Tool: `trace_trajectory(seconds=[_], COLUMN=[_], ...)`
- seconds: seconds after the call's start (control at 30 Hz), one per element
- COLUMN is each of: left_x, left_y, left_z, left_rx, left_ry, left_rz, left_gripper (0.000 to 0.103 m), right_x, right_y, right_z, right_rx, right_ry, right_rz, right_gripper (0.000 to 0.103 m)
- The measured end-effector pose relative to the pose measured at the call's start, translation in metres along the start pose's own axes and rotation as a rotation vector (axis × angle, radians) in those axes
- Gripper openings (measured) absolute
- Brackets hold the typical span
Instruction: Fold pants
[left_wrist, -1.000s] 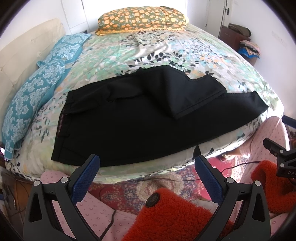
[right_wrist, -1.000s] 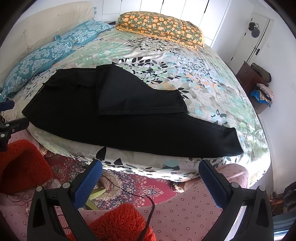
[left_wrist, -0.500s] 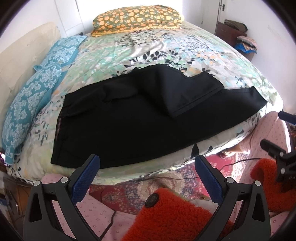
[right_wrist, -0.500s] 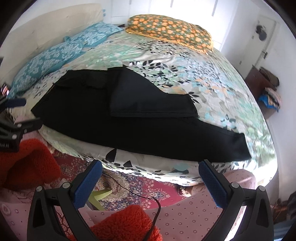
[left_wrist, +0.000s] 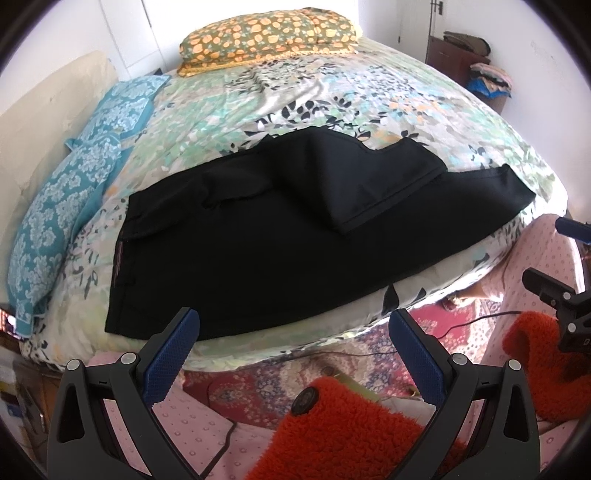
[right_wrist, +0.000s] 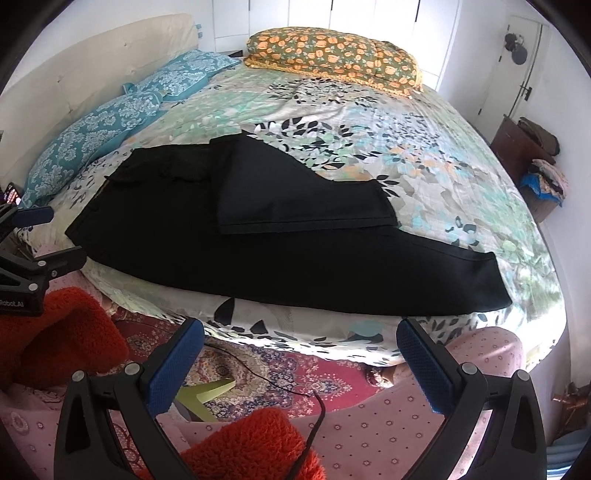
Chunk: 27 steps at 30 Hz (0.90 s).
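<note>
Black pants lie flat across the near side of a floral-covered bed, waistband to the left. One leg is folded back over the other, its hem near the middle; the lower leg stretches right to the bed's edge. My left gripper hangs open just in front of the bed edge, below the waist end, holding nothing. My right gripper is open too, off the bed, below the long leg. Each gripper appears at the side of the other's view.
Blue patterned pillows line the cream headboard at left; an orange flowered pillow lies at the far side. A red patterned rug and a black cable cover the floor. A dark dresser with clothes stands at right. Red fleece sleeves show below.
Both grippers have drifted slightly, so the pants sit a little differently in view. The pants lie unchanged and both grippers stay open.
</note>
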<state>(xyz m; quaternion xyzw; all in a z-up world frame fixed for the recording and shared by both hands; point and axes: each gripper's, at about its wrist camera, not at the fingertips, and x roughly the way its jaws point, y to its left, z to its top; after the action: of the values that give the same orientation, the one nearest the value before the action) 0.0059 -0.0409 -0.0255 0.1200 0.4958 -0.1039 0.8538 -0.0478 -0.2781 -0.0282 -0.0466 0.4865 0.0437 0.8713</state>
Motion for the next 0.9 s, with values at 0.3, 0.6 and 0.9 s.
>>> trace_trajectory(seconds=[0.3,0.6,0.9], left_x=[0.001,0.005,0.005], left_y=[0.004,0.019,0.018], left_z=[0.001,0.000,0.000], left_rx=[-0.013,-0.070,-0.076], left_ry=[-0.001,0.001,-0.002], left_rz=[0.000,-0.013,-0.019], left_gripper=[0.102,0.102,0.102], right_x=[0.003,0.006,0.006], right_y=[0.008,0.030,0.035], right_z=[0.003,0.007,0.008], right_rx=[-0.037,-0.128,-0.146], right_ry=[0.009,0.021,0.019], right_rz=[0.014,0.006,0.013], right_gripper=[0.103,0.103,0.103])
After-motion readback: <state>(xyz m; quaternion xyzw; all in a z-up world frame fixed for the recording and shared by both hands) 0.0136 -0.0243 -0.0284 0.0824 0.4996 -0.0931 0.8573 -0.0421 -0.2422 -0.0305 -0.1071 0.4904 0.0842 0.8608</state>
